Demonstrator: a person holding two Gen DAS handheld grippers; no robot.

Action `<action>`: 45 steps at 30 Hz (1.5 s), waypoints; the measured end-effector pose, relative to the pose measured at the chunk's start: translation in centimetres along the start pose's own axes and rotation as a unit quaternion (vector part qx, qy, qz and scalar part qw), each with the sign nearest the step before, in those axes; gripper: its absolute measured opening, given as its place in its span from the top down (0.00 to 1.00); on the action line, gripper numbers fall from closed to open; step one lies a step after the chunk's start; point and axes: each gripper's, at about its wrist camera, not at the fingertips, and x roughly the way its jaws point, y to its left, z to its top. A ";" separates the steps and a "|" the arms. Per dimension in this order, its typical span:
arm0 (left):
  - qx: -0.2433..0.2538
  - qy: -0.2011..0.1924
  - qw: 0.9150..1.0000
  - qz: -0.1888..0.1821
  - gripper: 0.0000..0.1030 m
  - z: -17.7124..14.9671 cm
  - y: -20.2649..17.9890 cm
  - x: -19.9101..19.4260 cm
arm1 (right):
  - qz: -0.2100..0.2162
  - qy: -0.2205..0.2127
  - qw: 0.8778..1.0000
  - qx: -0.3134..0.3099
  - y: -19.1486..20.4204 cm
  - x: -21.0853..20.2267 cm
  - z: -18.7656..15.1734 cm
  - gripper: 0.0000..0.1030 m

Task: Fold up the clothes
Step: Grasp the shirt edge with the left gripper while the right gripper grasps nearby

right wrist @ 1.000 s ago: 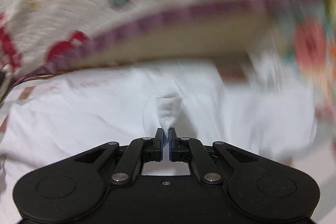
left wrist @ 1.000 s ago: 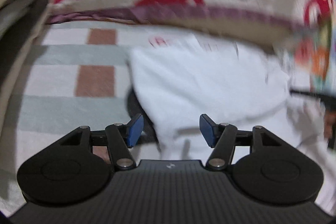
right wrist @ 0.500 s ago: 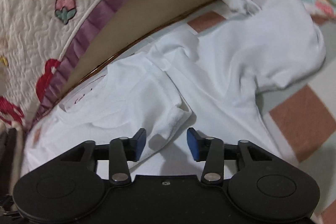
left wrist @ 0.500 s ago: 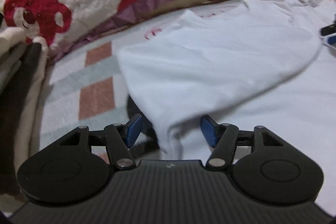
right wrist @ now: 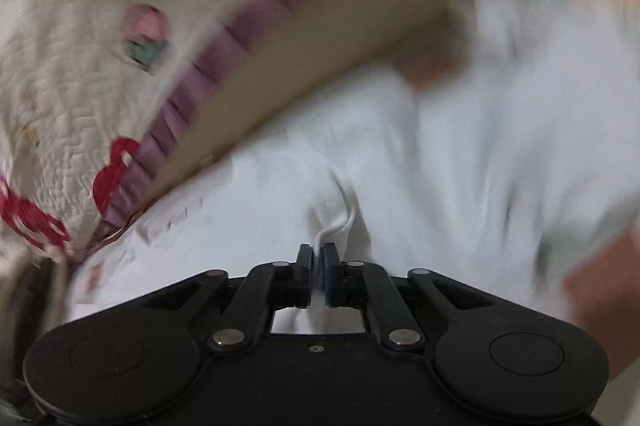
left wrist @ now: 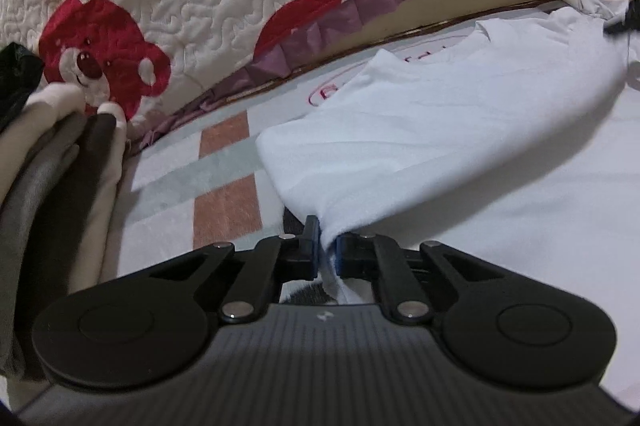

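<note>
A white T-shirt (left wrist: 460, 130) lies partly folded on a checked mat (left wrist: 224, 186) on the floor, just in front of a quilted bedspread (left wrist: 200, 6) printed with red bears. The left gripper (left wrist: 327, 246) has its fingers closed tight on a small pinch of the shirt's near edge, the cloth bunched between the blue pads. The right gripper (right wrist: 318, 258) is likewise closed on a thin tuft of white cloth; its view is badly blurred, so little else is sure there. Both holds look slight, so a quick or uneven lift could pull the fabric free and let the fold collapse. Pulling one hand ahead of the other would probably skew the fold. A stack of folded clothes (left wrist: 60, 186) sits close on the left and could be knocked.
</note>
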 end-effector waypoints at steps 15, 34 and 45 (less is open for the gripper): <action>-0.079 0.088 0.985 -0.125 0.75 -0.7 3.6 0.1 | -0.002 0.059 0.997 -0.047 -4.6 -0.8 1.9 0.80; -0.259 0.047 0.963 -0.067 0.66 2.6 9.5 9.8 | 0.021 0.078 0.981 -0.174 -0.8 6.6 1.7 0.85; -0.260 -0.037 0.963 -0.065 0.98 3.8 10.7 7.6 | -0.010 -0.008 0.958 -0.285 4.4 4.8 6.0 0.94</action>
